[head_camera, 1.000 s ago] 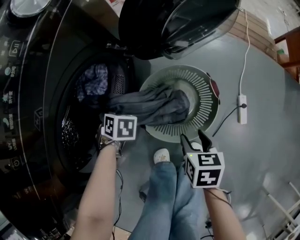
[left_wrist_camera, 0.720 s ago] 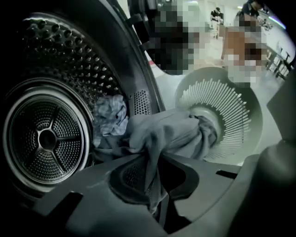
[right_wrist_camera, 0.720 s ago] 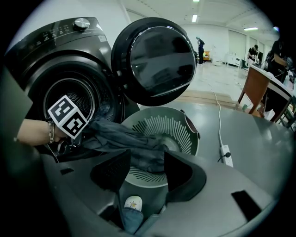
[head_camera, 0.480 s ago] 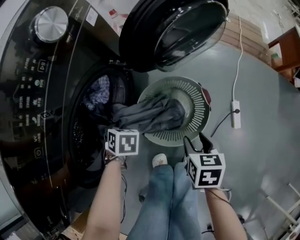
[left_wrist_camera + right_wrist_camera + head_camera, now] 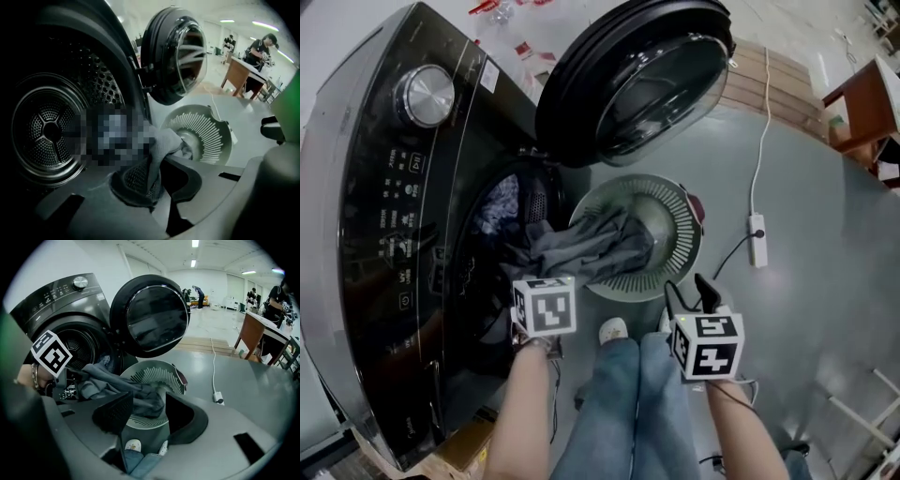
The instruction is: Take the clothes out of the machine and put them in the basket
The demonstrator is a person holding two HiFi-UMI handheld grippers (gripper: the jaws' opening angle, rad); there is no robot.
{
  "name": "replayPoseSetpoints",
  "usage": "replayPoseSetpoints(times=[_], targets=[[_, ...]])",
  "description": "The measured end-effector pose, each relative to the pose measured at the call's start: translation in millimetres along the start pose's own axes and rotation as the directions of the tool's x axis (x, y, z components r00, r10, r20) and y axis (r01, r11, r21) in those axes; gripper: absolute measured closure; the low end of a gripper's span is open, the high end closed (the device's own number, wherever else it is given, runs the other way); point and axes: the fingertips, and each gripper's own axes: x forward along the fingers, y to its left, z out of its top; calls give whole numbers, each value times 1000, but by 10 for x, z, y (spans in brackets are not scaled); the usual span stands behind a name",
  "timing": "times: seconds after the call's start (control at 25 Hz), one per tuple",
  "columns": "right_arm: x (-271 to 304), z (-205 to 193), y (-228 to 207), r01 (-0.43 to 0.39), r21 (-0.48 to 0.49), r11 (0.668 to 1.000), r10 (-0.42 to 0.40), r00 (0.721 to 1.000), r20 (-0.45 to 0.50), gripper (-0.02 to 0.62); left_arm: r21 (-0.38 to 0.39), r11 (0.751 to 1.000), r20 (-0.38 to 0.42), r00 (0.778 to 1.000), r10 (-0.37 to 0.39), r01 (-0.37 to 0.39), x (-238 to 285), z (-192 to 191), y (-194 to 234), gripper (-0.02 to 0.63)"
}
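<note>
Black washer (image 5: 384, 234) stands on the left with its door (image 5: 628, 80) wide open. Left gripper (image 5: 157, 180) has just been closing and pinches a grey cloth (image 5: 591, 248) tight. The cloth hangs from the drum into the round basket (image 5: 680, 202) on the floor. Right gripper (image 5: 686, 287) is half open by the basket's near edge, holding nothing.

I cannot read the panel print (image 5: 401, 211) on the washing machine (image 5: 356, 281): too small. The grey garment (image 5: 600, 246) has its end hidden inside the machine. The patterned cloth (image 5: 499, 202) deeper inside is partly covered.
</note>
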Motion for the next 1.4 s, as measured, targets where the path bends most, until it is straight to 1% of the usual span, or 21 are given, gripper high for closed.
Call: replayPoseSetpoints(times=[0.12, 0.32, 0.48, 0.68, 0.84, 1.0, 1.12, 1.2, 1.28, 1.4], targets=[[-54, 59, -56, 7, 8, 1000, -7, 1000, 11, 377, -15, 999, 39, 999, -29, 29, -143, 99, -87, 565], [-80, 112, -111, 15, 25, 1000, -16, 1000, 22, 377, -39, 997, 54, 997, -58, 60, -326, 200, -226, 565], [-96, 102, -96, 13, 30, 999, -13, 1000, 20, 379, -32, 996, 92, 992, -85, 88, -472, 342, -348, 565], [-151, 110, -97, 12, 40, 999, -13, 1000, 20, 379, -44, 991, 131, 984, -118, 125, -702, 541, -467, 565], [-215, 147, -121, 18, 55, 998, -20, 999, 29, 379, -25, 989, 147, 979, -143, 149, -858, 654, -586, 565], [-269, 191, -171, 25, 71, 997, -28, 999, 40, 379, -23, 978, 159, 967, -199, 205, -967, 757, -777, 565], [-287, 183, -226, 35, 82, 996, -38, 998, 40, 380, 0, 964, 173, 950, -260, 264, -1046, 845, -990, 565], [-300, 159, -253, 39, 90, 995, -42, 998, 37, 380, 17, 957, 183, 940, -288, 290, -1084, 905, -1109, 565], [-306, 139, -273, 41, 97, 994, -45, 998, 33, 380, 29, 952, 189, 934, -303, 303, -1086, 970, -1194, 565], [-296, 133, -308, 44, 102, 994, -48, 998, 31, 380, 45, 952, 192, 933, -305, 302, -1006, 1045, -1262, 563]])
